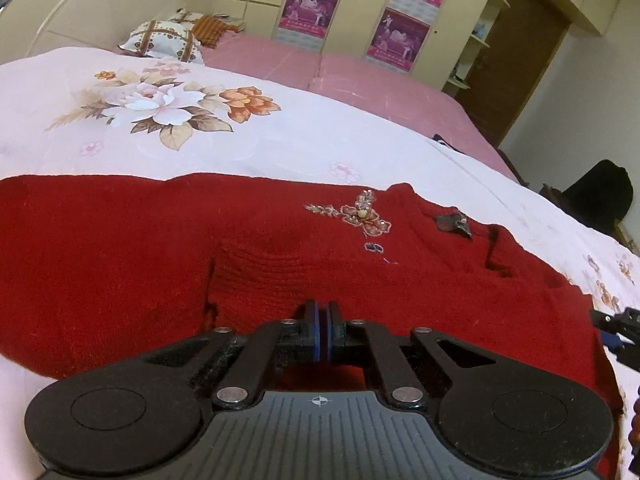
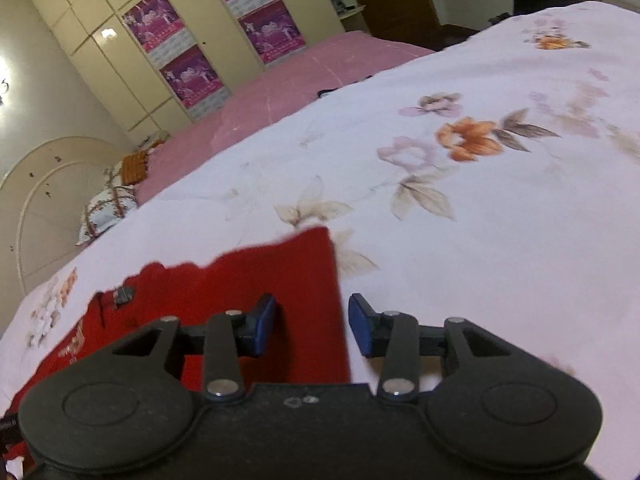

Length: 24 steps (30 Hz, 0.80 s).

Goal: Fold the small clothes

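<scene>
Right wrist view: my right gripper (image 2: 312, 326) is spread over the red sweater's (image 2: 280, 280) right edge on the bedspread (image 2: 480, 240); left gripper (image 1: 322, 332) pinches its folded sleeve

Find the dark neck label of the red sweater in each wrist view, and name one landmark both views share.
Left wrist view: the neck label lies right of centre on the red sweater, just right of the beaded flower.
Right wrist view: the label sits lower left, near the sweater's collar.
Shared landmark: the magenta posters on the wardrobe doors.
</scene>
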Each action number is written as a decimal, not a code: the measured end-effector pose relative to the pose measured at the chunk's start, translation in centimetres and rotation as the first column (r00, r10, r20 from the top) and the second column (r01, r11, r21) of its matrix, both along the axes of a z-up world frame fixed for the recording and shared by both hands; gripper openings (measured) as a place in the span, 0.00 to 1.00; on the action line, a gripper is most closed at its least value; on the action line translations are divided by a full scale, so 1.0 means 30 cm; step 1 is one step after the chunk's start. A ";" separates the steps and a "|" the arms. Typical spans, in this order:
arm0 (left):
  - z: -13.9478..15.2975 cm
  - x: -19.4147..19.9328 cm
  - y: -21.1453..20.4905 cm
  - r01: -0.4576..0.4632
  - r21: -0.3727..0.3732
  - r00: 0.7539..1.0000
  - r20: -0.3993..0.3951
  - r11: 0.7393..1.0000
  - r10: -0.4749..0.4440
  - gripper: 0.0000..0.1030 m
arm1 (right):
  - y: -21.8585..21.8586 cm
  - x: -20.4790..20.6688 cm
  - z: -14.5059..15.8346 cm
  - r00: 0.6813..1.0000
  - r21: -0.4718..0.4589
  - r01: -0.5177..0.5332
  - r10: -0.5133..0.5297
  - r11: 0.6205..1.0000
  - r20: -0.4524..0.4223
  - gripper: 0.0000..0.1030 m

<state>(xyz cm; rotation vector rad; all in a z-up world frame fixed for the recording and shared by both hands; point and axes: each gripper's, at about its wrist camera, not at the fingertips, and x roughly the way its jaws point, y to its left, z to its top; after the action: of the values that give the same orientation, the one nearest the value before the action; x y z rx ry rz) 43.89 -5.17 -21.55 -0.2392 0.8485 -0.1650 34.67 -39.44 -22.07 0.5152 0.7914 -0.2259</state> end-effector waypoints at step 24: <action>0.024 0.005 -0.005 -0.011 0.040 0.999 -0.035 0.999 0.012 0.05 | 0.298 -0.064 0.056 0.982 -0.327 -0.186 0.174 0.927 -0.068 0.23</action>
<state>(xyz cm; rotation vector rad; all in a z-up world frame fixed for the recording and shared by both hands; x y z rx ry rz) 44.05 -5.33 -20.84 -0.2098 0.8841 -0.1333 32.75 -30.49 -20.38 0.1179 0.8127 -0.1940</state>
